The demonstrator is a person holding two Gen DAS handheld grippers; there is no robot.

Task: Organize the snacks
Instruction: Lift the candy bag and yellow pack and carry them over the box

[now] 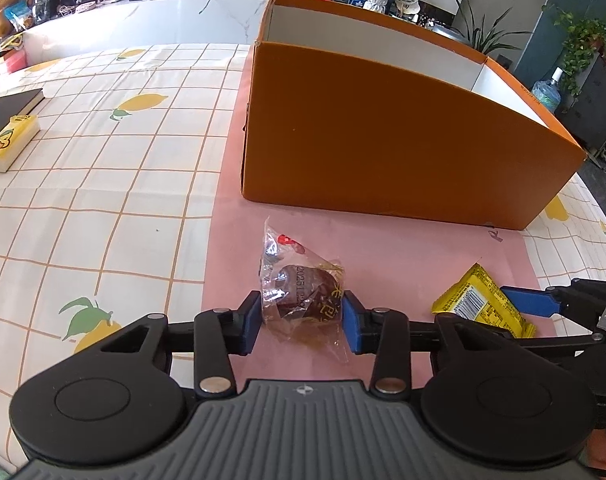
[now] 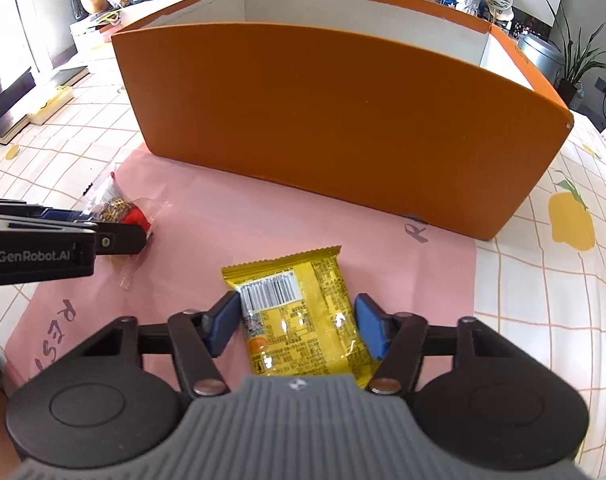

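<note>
Both snacks lay on the pink mat (image 2: 207, 196), on the near side of the orange box (image 2: 343, 120), each already between a gripper's blue pads.

The left gripper (image 1: 302, 316) straddled the clear bag (image 1: 299, 292), which held a dark brown sweet. Both pads appeared to press the bag's sides, so it looked gripped at a fairly narrow opening. The bag's long axis ran away from the gripper toward the box, its crimped top end nearest the box wall.

The right gripper (image 2: 299, 322) straddled the yellow packet (image 2: 299, 316), barcode side up. Its long axis also pointed roughly toward the box, tilted a little to the left. The left pad touched the packet's edge; the right pad sat at or just off the other edge, so a firm hold could not be confirmed.

Seen from the box, the packet lay to the right of the bag, both well short of the wall. Each hand was nearer its own snack. Both grippers pointed steeply down and forward, with the box's open top above and beyond them. The coming move likely needed a lift over the near wall.
</note>
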